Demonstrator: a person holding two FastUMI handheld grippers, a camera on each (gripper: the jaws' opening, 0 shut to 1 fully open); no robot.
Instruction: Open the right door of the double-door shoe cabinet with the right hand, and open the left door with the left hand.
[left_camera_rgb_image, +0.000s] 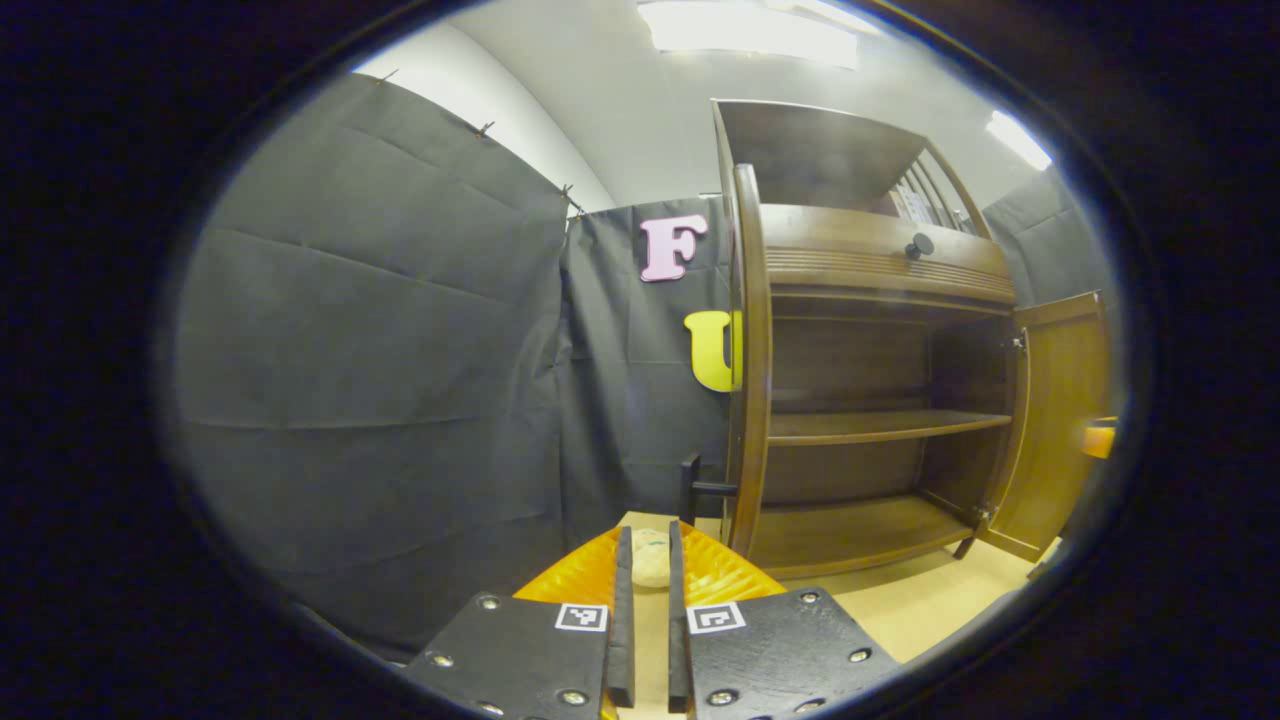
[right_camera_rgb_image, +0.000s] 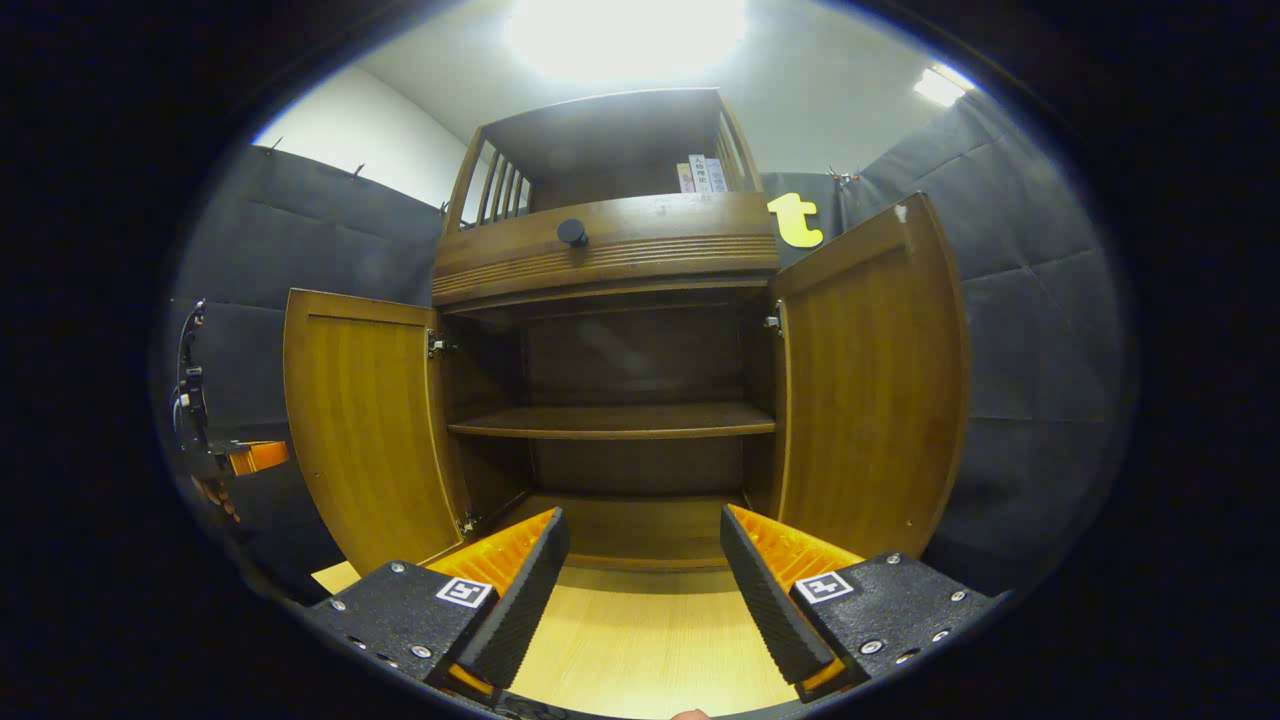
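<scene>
Brown wood cabinet (right_camera_rgb_image: 610, 400), standing on a pale floor (right_camera_rgb_image: 640, 640) against the black cloth wall (left_camera_rgb_image: 380, 350). Both doors stand swung wide. Left door (right_camera_rgb_image: 365, 430): inner face showing in the right gripper view, edge-on in the left gripper view, with a dark handle (left_camera_rgb_image: 700, 488) on its outer side. Right door (right_camera_rgb_image: 870, 390): open at the right. Inside: one shelf (right_camera_rgb_image: 615, 420), bare. Above the doors: a drawer front with a dark knob (right_camera_rgb_image: 572, 232), then a railed top.

Handling, by judgement: stiff, hinged panels, fairly light to swing; best taken by the handle or the free edge. The task looks done.

Left gripper (left_camera_rgb_image: 648, 600): fingers nearly closed, a narrow gap, holding nothing, just near of the left door's edge. Right gripper (right_camera_rgb_image: 645, 570): fingers wide apart, empty, facing the open cabinet.

Nothing stands between either gripper and the doors.
</scene>
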